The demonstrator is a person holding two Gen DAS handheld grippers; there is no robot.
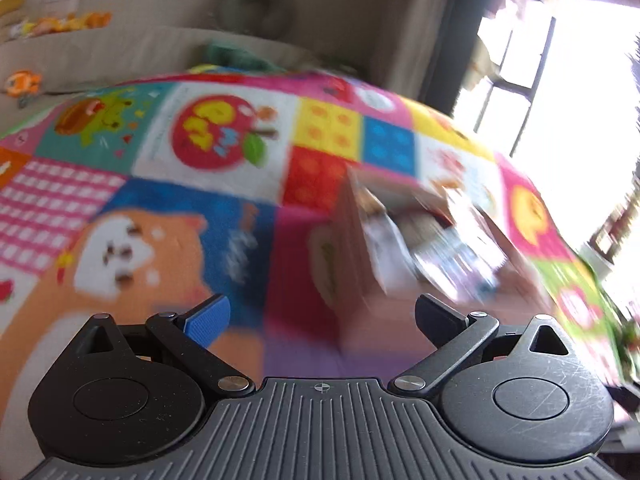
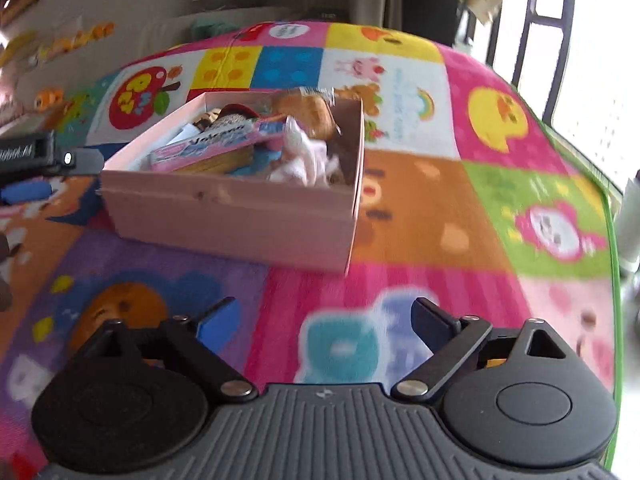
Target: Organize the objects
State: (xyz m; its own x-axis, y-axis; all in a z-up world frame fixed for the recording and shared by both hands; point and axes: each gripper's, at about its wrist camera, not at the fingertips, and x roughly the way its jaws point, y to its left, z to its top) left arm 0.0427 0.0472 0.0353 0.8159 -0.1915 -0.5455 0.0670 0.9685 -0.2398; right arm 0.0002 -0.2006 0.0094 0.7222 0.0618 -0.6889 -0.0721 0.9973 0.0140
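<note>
A pink cardboard box [image 2: 240, 216] stands on a bright patchwork play mat [image 2: 420, 208]. It holds a pink toothpaste-like carton [image 2: 208, 146], a brown plush toy [image 2: 312, 114], a white cloth [image 2: 308, 156] and other small items. My right gripper [image 2: 326, 322] is open and empty, in front of the box. My left gripper [image 1: 322, 314] is open and empty, close to the box [image 1: 360, 272], which is blurred in the left wrist view. The left gripper also shows at the left edge of the right wrist view [image 2: 44, 168], beside the box.
The mat [image 1: 180, 200] covers the floor. A beige sofa or low wall [image 1: 100, 52] with small orange toys [image 1: 68, 22] stands at the back. A window with dark bars [image 2: 560, 20] is at the right. A green mat edge [image 2: 612, 280] runs along the right.
</note>
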